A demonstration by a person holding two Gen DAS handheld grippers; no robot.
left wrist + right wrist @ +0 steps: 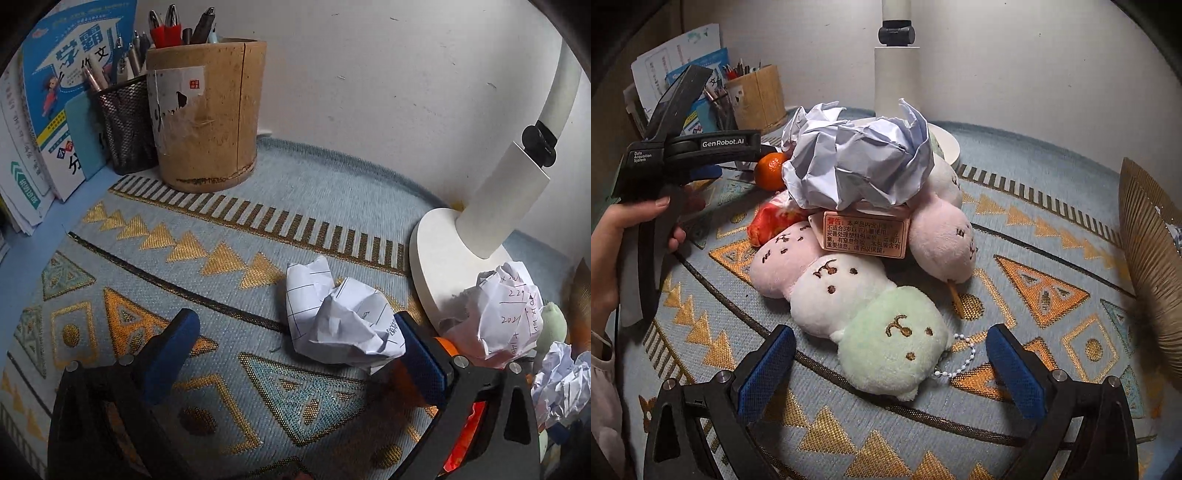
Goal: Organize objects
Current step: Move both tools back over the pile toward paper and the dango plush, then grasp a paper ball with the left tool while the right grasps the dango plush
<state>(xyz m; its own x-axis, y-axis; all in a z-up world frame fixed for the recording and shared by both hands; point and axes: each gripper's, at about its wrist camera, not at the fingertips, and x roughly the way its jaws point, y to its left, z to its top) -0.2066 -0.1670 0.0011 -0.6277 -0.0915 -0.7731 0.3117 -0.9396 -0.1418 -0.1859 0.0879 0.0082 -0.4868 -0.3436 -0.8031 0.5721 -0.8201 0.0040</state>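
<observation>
My left gripper (295, 332) has its fingers spread wide on the patterned surface (229, 236), gripping nothing; a crumpled paper ball (343, 325) touches the right finger, with bare cloth to its left. My right gripper (890, 354) is also open, straddling the green end of a plush toy (894, 354). Another paper wad (857, 166) tops that pile, hiding what lies beneath. A lamp base (443, 258) crowds the right side.
</observation>
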